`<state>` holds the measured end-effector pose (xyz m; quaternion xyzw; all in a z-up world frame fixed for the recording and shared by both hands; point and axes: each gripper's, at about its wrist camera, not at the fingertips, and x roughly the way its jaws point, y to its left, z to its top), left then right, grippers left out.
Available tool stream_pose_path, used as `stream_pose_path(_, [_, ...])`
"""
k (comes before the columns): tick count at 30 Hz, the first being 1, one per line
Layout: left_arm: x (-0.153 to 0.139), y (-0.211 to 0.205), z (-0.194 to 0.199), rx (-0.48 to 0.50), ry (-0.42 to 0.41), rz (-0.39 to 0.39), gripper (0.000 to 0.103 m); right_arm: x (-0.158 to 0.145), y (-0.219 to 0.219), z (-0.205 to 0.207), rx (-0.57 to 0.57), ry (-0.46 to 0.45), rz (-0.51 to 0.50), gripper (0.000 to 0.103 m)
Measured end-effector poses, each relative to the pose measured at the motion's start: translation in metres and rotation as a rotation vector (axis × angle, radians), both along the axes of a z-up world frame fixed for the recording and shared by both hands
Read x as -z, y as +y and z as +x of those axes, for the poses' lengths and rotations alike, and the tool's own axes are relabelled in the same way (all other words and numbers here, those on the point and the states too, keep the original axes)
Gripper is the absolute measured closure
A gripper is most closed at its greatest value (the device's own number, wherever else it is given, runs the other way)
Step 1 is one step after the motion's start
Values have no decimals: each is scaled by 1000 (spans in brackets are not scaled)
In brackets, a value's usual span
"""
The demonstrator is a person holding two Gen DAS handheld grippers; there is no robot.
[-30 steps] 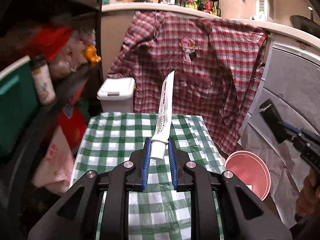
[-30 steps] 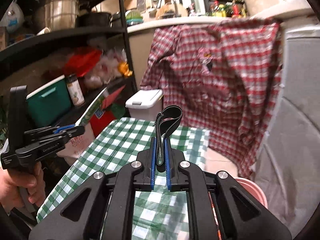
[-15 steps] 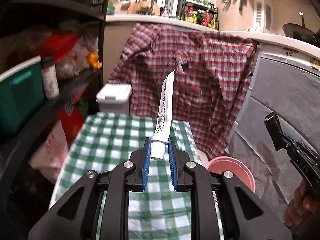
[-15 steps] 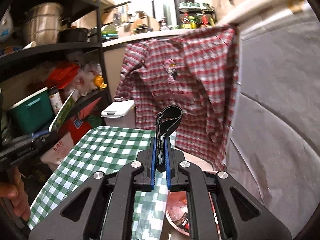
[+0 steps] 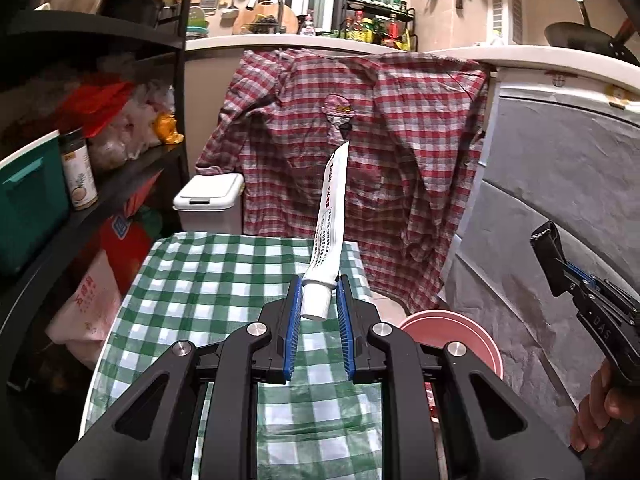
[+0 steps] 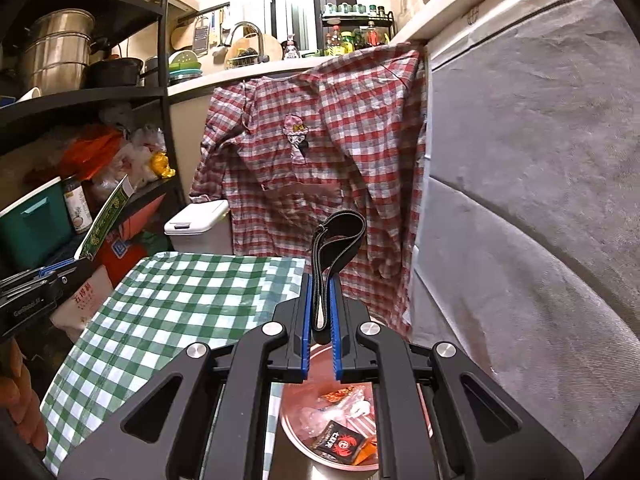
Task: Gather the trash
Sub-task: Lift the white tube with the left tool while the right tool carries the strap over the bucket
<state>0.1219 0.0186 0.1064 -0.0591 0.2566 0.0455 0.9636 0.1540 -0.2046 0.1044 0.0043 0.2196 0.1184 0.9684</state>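
My left gripper (image 5: pixel 318 300) is shut on the capped end of a white toothpaste tube (image 5: pixel 329 220) that sticks up and forward over the green checked table (image 5: pixel 208 280). My right gripper (image 6: pixel 320 304) is shut on a folded black strap (image 6: pixel 338 240), its loop standing above the fingertips. Below the right gripper sits a pink bin (image 6: pixel 296 436) holding several wrappers; the left wrist view shows that same pink bin (image 5: pixel 452 332) on the floor to the right of the table. The right gripper (image 5: pixel 560 268) shows at the right edge of the left view, the left gripper (image 6: pixel 76 264) at the left edge of the right view.
A red plaid shirt (image 5: pixel 360 140) hangs from the counter behind the table. A white lidded bin (image 5: pixel 210 196) stands at the table's far end. Black shelves (image 5: pixel 120 176) with bags and a teal box line the left side. A grey covered appliance (image 6: pixel 520 200) fills the right.
Both grippers have shifted right with their loads. The pink bin has come under the right gripper and its contents show. The left gripper nears the table's right edge.
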Motion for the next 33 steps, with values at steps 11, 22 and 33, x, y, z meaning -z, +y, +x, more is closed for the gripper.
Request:
stream_pose_path(11, [9,-28,13,41,17,16,85,9,-18,9,23,25,-1,95])
stream_pose_path(22, [18,-45,26,66,37,21,85,18,-27,21,35,57,2,95])
stream_pose_path(33, [41,-63,43,167,105,-11,85,30,-35,35,54,106,0,94])
